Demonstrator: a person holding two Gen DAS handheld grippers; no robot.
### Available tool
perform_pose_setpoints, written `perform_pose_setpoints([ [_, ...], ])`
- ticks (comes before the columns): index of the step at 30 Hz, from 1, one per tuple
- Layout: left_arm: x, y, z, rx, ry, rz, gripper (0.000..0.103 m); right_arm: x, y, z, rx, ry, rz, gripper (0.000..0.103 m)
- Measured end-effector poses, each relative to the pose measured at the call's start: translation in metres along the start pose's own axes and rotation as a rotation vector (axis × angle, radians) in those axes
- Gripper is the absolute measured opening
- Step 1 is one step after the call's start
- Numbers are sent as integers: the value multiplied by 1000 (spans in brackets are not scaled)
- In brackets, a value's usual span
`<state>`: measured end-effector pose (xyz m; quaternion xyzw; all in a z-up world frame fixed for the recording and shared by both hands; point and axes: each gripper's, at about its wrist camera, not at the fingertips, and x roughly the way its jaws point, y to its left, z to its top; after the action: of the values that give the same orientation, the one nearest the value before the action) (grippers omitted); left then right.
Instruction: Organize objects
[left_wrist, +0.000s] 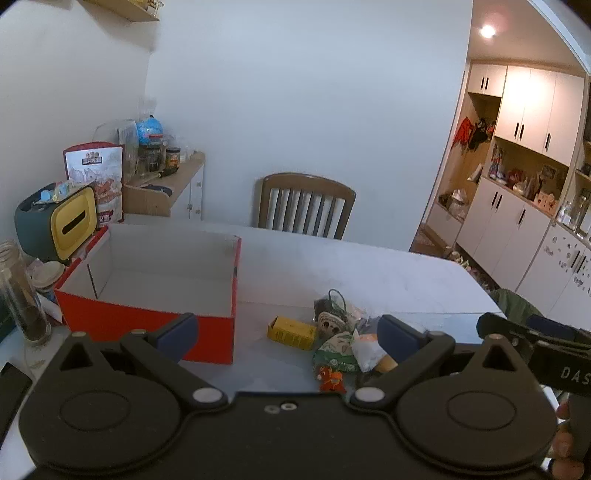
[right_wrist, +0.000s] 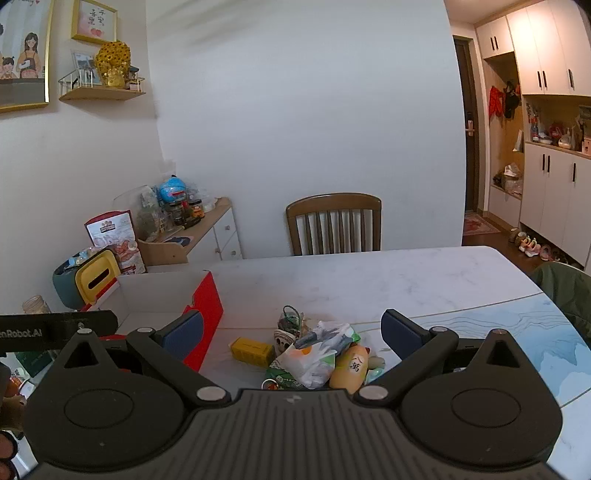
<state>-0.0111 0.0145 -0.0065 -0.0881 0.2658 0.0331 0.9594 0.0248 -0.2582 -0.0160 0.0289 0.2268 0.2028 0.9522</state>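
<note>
While both our grippers hover above the white marble table (right_wrist: 406, 280), the red box (left_wrist: 147, 321) stands open at its left side, its white interior bare. A wooden chair (right_wrist: 334, 223) backs the far edge against a plain wall. Right of the box lies the clutter: snack packets (right_wrist: 314, 358), a yellow carton (left_wrist: 291, 332), a small orange figure (left_wrist: 332, 378). Our left gripper (left_wrist: 288, 336) and right gripper (right_wrist: 291, 332) are spread wide, holding nothing and touching nothing.
</note>
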Motion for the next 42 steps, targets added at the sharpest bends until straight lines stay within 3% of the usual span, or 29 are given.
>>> perform_pose_setpoints([
  [8,-5,-5,1,22,-19,-18,103,0,0,-2,-6,0,10,103],
  [25,1,-8,7,41,13,35,103,-1,14,-2,-85,-15,57,103],
  [42,12,-16,13,91,0,-22,103,13,19,5,-141,-7,79,103],
])
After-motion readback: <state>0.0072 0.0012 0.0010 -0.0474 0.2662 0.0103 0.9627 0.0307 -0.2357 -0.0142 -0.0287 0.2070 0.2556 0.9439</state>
